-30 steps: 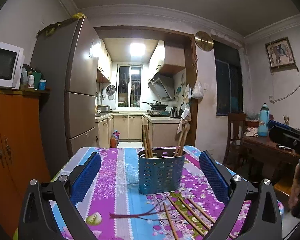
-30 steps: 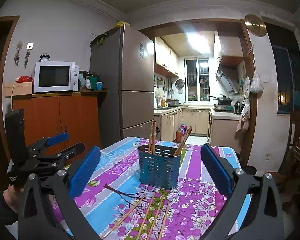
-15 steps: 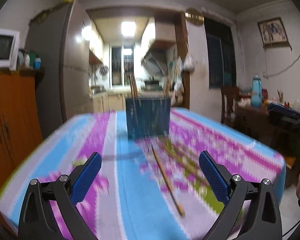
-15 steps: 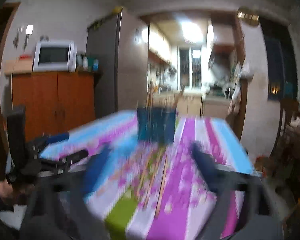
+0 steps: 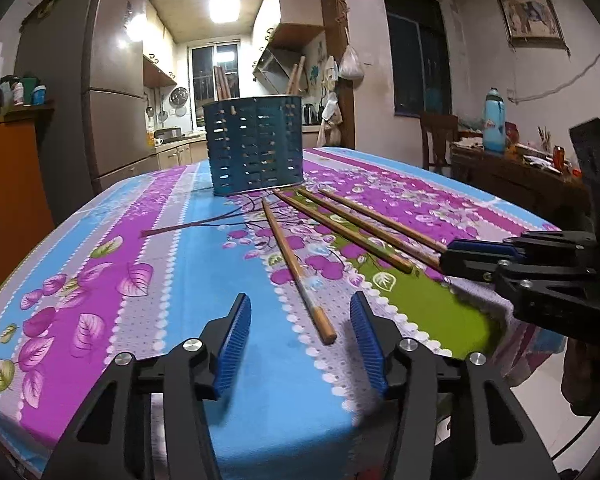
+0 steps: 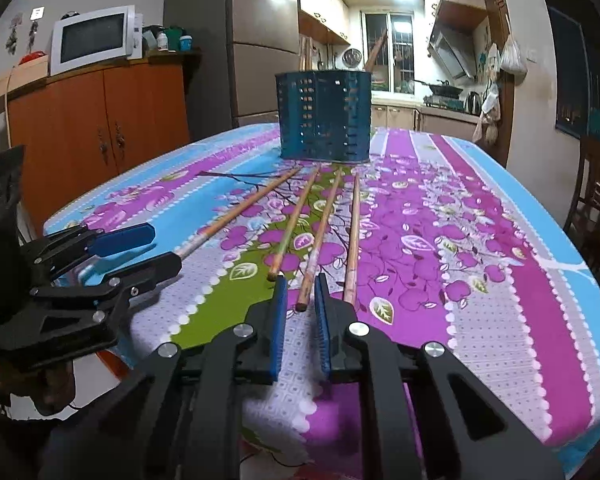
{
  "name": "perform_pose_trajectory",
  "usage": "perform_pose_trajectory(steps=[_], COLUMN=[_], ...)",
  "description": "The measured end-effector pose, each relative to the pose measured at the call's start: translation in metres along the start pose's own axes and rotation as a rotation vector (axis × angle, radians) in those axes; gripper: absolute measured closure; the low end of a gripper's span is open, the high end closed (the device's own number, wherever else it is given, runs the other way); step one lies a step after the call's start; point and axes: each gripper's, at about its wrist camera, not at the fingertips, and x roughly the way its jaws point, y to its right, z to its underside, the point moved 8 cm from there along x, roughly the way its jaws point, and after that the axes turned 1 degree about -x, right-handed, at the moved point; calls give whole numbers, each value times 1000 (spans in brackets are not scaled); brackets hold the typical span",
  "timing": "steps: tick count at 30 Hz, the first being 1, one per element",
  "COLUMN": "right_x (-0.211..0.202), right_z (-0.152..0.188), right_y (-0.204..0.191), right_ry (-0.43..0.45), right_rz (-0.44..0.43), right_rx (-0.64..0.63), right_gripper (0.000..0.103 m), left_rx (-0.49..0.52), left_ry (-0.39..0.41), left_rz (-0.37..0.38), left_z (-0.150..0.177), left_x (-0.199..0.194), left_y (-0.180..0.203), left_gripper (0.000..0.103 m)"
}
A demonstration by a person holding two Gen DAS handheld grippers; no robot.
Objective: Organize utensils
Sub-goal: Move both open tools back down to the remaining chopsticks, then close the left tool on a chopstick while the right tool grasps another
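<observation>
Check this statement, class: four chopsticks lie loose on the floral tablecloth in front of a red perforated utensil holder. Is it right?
Not quite. The perforated utensil holder is blue, not red, as the right wrist view shows. The rest holds: four chopsticks lie loose on the floral tablecloth in front of it.

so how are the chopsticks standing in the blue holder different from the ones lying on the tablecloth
The chopsticks in the blue holder stand upright or lean on its rim; the four on the tablecloth lie flat, fanned out toward the near edge. The holder hides the standing ones' lower parts; the loose ones show full length. Only the loose ones have a gripper at their near ends: left gripper, right gripper, jaws closing. All look like wood.
</observation>
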Motion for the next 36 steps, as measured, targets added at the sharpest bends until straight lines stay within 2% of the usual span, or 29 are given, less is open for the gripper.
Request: perform_pose_trajectory(steps=[5, 8, 11, 13, 15, 28, 36], right_x=[5, 7, 7, 6, 4, 2, 1], right_z=[2, 1, 1, 2, 2, 5, 4], right_y=[-1, 0, -1, -1, -2, -2, -12], right_ry=[-9, -4, 5, 10, 15, 40, 30], right_rz=[4, 5, 8, 6, 12, 16, -14], right_rx=[-5, -1, 0, 1, 4, 14, 9], right_gripper=[91, 92, 93, 96, 96, 96, 97], left_rx=[-10, -15, -9, -4, -13, -23, -59], left_ry=[-9, -4, 10, 14, 15, 65, 47], left_rz=[-2, -2, -4, -8, -15, -32, -66], left_z=[1, 1, 2, 3, 3, 7, 4], left_x=[5, 6, 5, 5, 5, 3, 1], left_y=[-3, -3, 1, 3, 0, -5, -16], left_gripper=[52, 58, 71, 91, 93, 93, 95])
